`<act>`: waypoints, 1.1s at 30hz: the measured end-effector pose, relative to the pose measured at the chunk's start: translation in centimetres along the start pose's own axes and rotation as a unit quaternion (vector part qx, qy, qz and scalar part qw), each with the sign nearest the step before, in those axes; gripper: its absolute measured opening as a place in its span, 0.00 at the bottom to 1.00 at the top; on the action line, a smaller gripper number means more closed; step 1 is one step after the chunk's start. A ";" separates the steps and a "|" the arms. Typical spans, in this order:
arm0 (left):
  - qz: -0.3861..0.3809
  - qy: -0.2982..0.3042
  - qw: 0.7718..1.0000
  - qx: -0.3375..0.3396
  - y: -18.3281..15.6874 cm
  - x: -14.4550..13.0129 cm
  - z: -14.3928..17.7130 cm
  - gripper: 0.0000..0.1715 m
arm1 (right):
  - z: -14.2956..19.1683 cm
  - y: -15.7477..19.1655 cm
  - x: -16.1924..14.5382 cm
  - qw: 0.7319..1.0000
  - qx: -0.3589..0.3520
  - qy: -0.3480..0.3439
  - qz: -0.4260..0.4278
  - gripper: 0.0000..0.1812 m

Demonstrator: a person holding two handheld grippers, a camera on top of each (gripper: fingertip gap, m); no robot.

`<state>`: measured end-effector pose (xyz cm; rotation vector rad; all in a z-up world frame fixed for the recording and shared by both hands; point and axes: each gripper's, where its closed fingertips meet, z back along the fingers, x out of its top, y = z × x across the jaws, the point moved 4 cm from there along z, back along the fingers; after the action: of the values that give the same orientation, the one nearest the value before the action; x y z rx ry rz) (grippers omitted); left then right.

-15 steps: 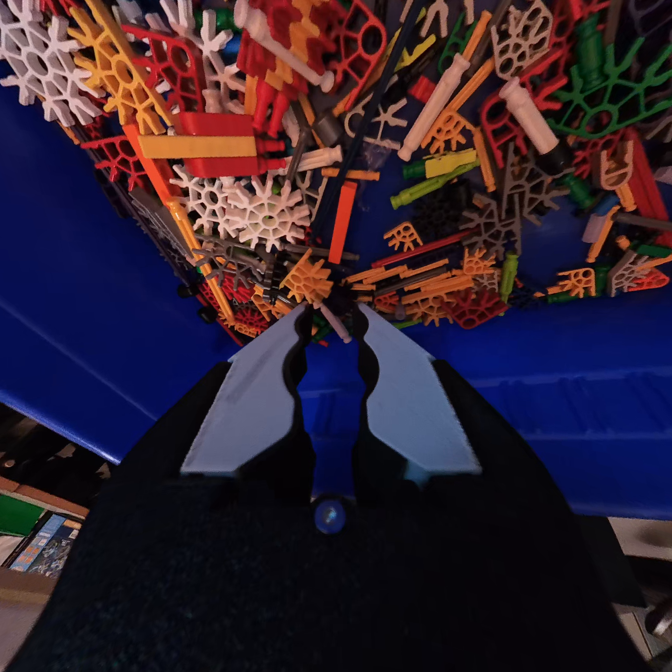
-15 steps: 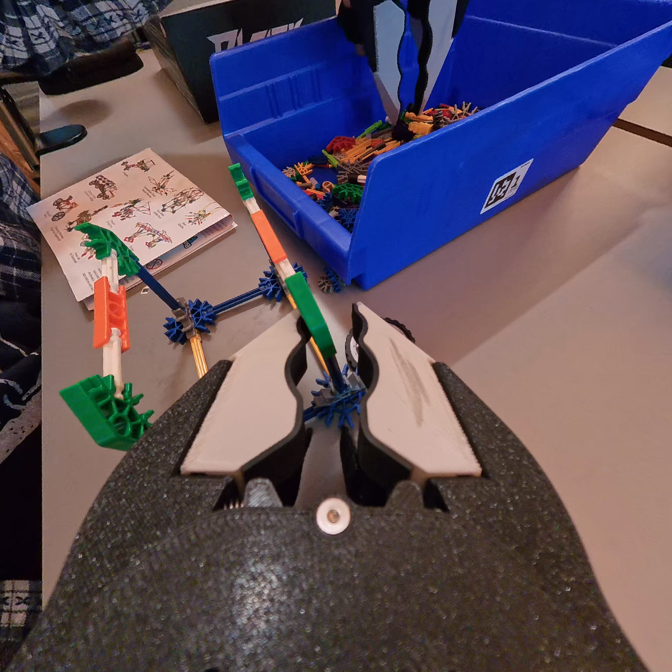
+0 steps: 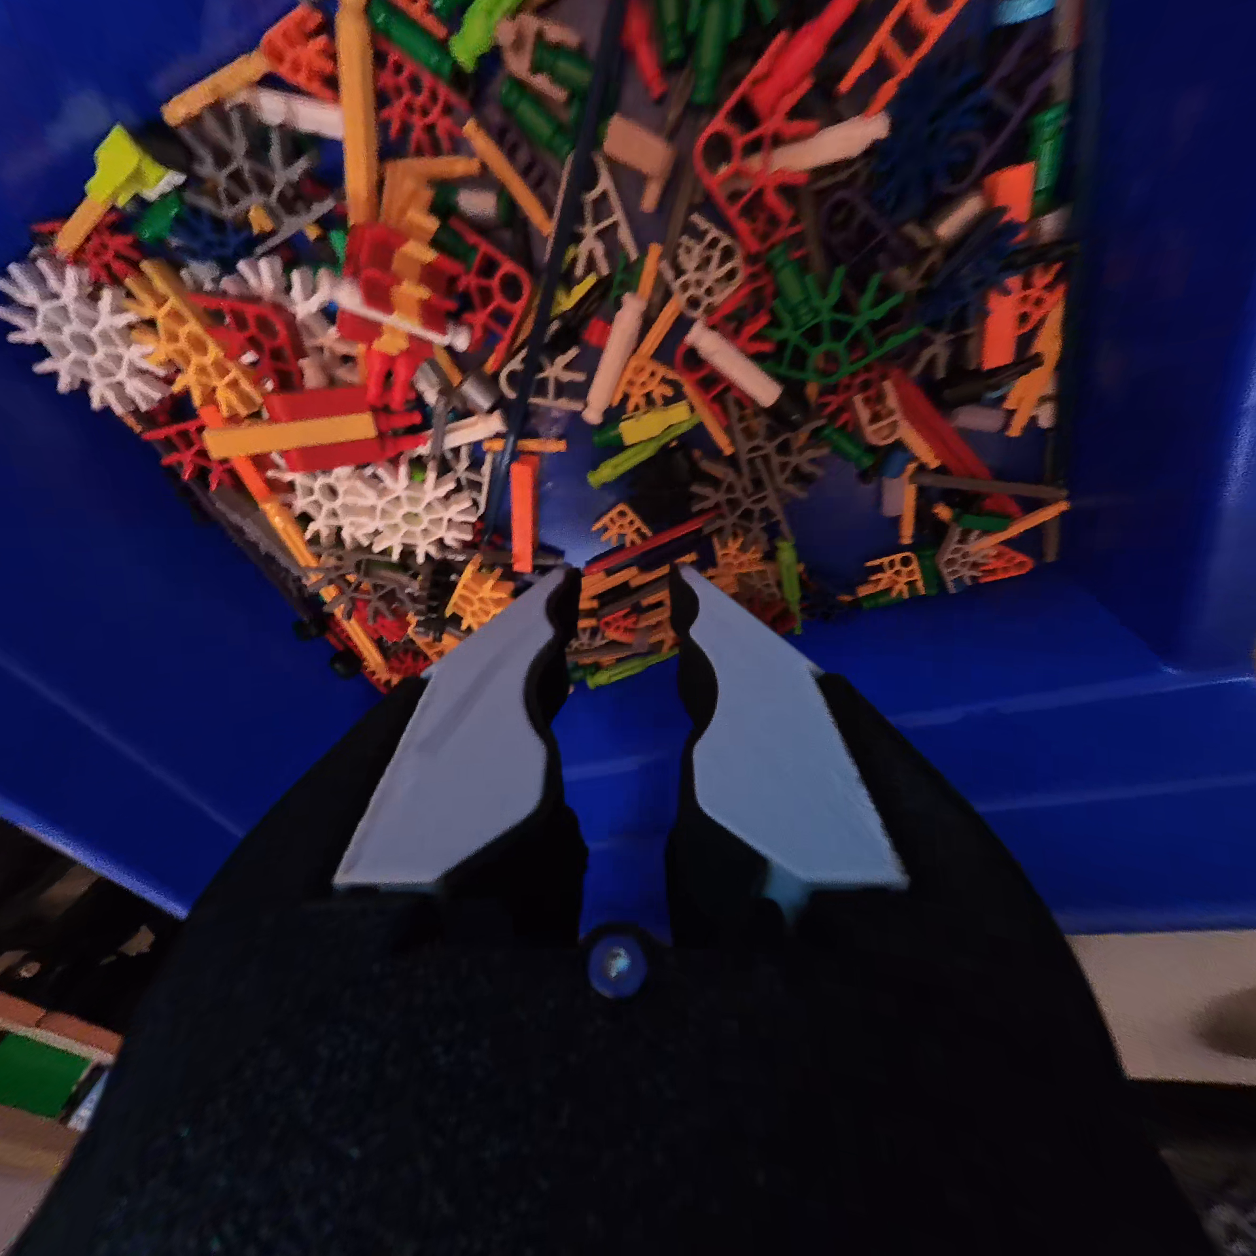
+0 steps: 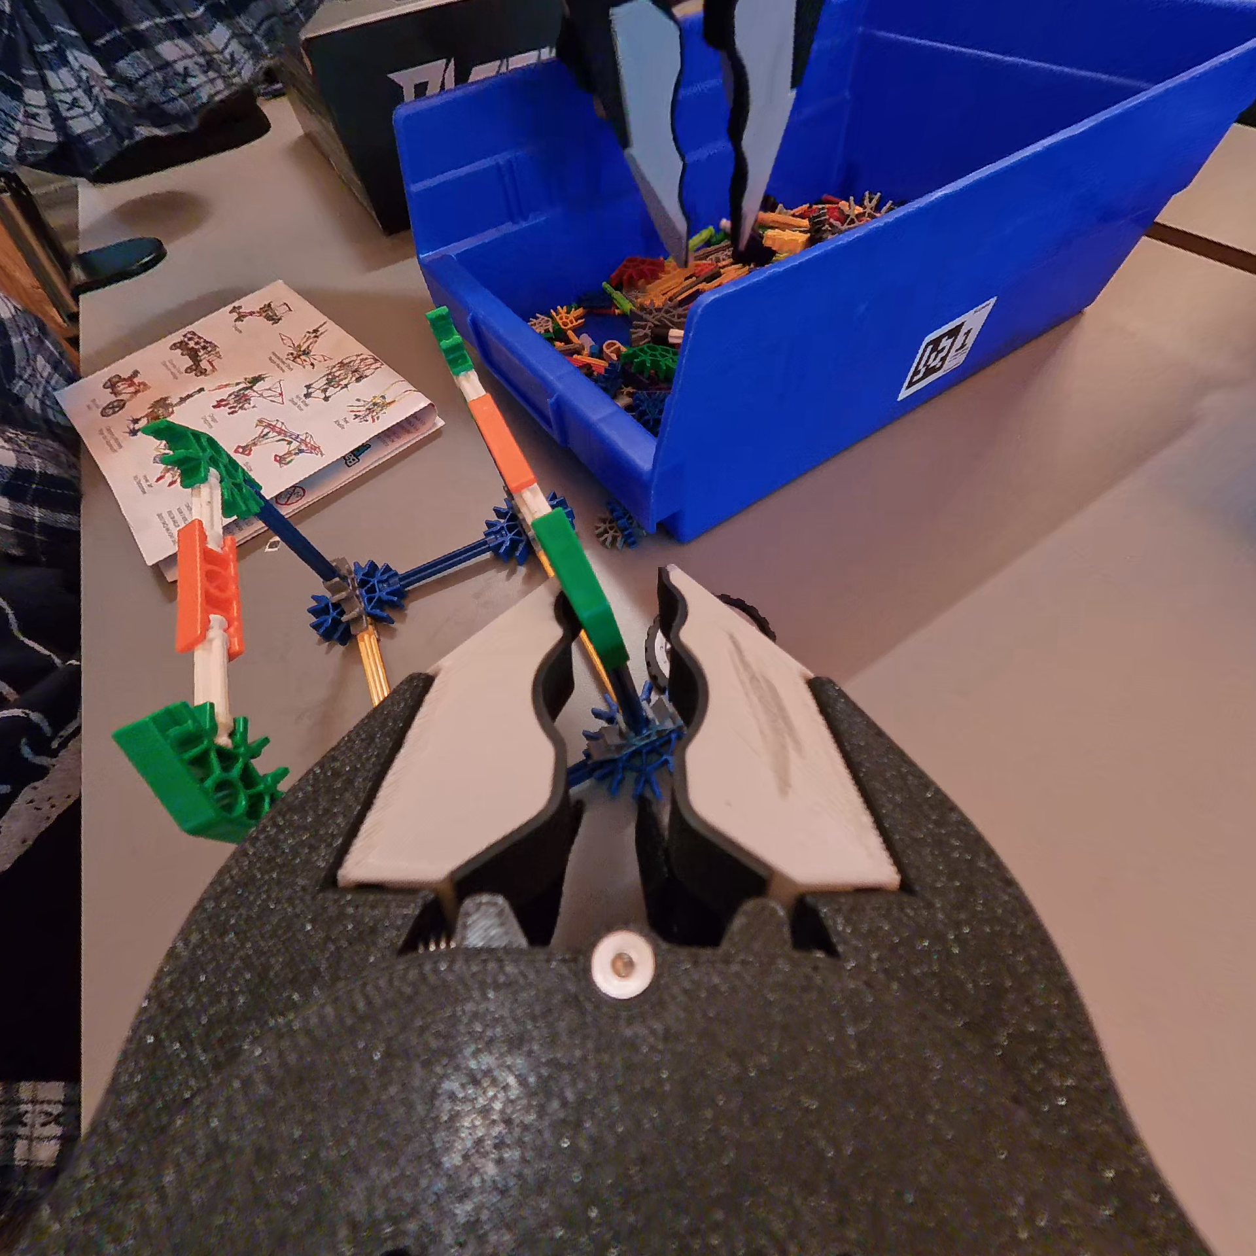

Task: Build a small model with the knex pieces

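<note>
In the left wrist view, the left gripper (image 3: 622,578) is reaching into the blue bin (image 3: 951,734), its tips dipping among the loose rods and connectors (image 3: 632,612) piled just ahead. Half a second ago the fingers were nearly together around a small white rod; now they are standing apart with orange and grey pieces showing in the gap and nothing held. The pile is sitting farther from the camera than before, and the picture is blurring.

In the right wrist view, the right gripper (image 4: 612,584) is hovering over the counter (image 4: 1019,679) with its fingers apart, straddling a green connector (image 4: 581,588) and a blue snowflake connector (image 4: 635,754) of the built rod frame (image 4: 380,584), just as before; whether the pads are touching them cannot be told. A black wheel (image 4: 656,646) is lying by the right finger. Ahead to the left an instruction sheet (image 4: 258,401) is lying flat; straight ahead the left gripper (image 4: 707,238) is standing in the bin (image 4: 815,380), wider than earlier.
</note>
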<state>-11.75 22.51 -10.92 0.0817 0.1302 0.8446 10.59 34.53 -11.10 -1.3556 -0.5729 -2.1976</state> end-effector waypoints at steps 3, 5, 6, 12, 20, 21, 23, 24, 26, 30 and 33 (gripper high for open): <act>-0.018 -0.005 1.000 -0.014 -1.1 0.9 -0.1 0.14 | 0.0 0.0 0.0 1.000 0.000 0.000 0.000 0.11; -0.026 -0.007 0.999 -0.019 -1.6 1.4 -0.3 0.15 | 0.0 0.0 0.0 1.000 0.000 0.000 0.000 0.11; -0.030 -0.006 0.999 -0.024 -1.9 1.6 -0.5 0.15 | 0.0 0.0 0.0 1.000 0.000 0.000 0.000 0.11; -0.040 -0.008 0.998 -0.045 -2.5 2.4 -1.3 0.18 | 0.0 0.0 0.0 1.000 0.000 0.000 0.000 0.11; -0.038 -0.008 0.998 -0.050 -2.3 2.4 -1.3 0.12 | 0.0 0.0 0.0 1.000 -0.001 0.001 0.002 0.11; -0.038 -0.009 0.998 -0.045 -2.2 2.4 -1.3 0.08 | 0.0 0.0 0.0 1.000 -0.001 0.001 0.002 0.11; -0.038 -0.006 0.999 -0.027 -1.8 2.1 -1.4 0.01 | 0.0 0.0 0.0 1.000 -0.002 0.002 0.002 0.11; -0.036 -0.006 0.999 -0.023 -1.7 2.0 -1.5 0.01 | 0.0 0.0 0.0 1.000 -0.002 0.002 0.002 0.11; -0.035 -0.003 0.999 -0.012 -1.3 1.7 -1.6 0.00 | 0.0 0.0 0.0 1.000 -0.002 0.003 0.003 0.11; -0.023 0.016 1.000 0.015 0.0 0.8 -1.8 0.00 | 0.0 0.0 0.0 1.000 -0.002 0.003 0.003 0.11; -0.013 0.016 0.999 0.024 0.7 0.4 -1.9 0.00 | 0.0 0.0 0.0 1.000 -0.001 0.003 0.003 0.11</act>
<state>-12.24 23.33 -12.77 0.1124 0.1812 0.8169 10.56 34.55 -11.12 -1.3512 -0.5638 -2.1978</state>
